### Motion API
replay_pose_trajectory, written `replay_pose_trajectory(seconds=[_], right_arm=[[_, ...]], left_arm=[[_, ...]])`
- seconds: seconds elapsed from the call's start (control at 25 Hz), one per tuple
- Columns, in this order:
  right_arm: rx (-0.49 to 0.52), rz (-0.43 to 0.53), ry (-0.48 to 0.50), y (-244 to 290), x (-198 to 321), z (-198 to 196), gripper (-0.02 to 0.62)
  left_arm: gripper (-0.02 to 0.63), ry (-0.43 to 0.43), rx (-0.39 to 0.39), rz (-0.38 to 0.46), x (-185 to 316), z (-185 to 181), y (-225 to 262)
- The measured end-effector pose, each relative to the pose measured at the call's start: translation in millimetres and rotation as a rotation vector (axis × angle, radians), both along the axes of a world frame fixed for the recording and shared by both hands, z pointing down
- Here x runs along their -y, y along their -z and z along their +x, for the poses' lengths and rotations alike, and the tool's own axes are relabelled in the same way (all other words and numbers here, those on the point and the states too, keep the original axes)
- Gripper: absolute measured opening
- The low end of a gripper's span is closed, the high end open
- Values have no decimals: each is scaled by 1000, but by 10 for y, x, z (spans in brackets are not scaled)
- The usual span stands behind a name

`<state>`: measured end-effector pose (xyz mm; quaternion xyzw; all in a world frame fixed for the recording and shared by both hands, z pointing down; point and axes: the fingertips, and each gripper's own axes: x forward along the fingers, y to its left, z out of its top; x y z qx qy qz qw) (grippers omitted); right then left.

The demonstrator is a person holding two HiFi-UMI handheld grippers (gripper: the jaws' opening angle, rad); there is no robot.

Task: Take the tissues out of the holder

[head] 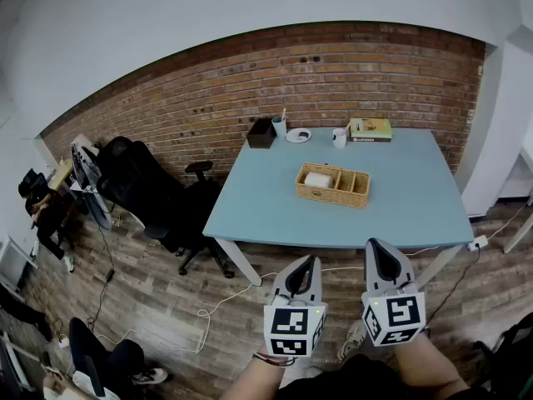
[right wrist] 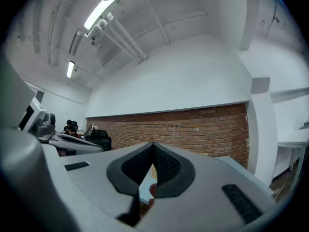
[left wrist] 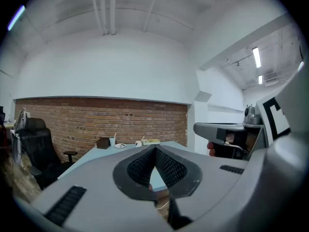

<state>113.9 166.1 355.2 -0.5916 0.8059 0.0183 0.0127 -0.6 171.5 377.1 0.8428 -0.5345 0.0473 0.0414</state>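
A wicker holder [head: 334, 186] with compartments stands on the light blue table [head: 275, 198]. A white tissue pack [head: 319, 179] lies in its left compartment. Both grippers hang well short of the table's near edge, above the wooden floor, and point toward it. My left gripper [head: 311, 258] [left wrist: 155, 148] has its tips together and nothing between them. My right gripper [head: 374, 243] [right wrist: 154, 144] is likewise shut and empty. In both gripper views the brick wall and the table lie far ahead.
Along the table's far edge stand a dark box [head: 261, 133], a cup with pens [head: 279, 126], a white dish [head: 298, 135], a white mug [head: 339, 137] and a book [head: 371, 129]. Black office chairs [head: 146, 186] stand left of the table. Cables [head: 221, 302] cross the floor.
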Motion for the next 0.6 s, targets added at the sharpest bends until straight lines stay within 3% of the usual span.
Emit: replay_pose_trajectory(seconds=[0.6], right_arm=[[-38, -45, -15, -214, 147, 121, -3]], left_arm=[[-5, -11, 53, -12, 277, 151, -190]])
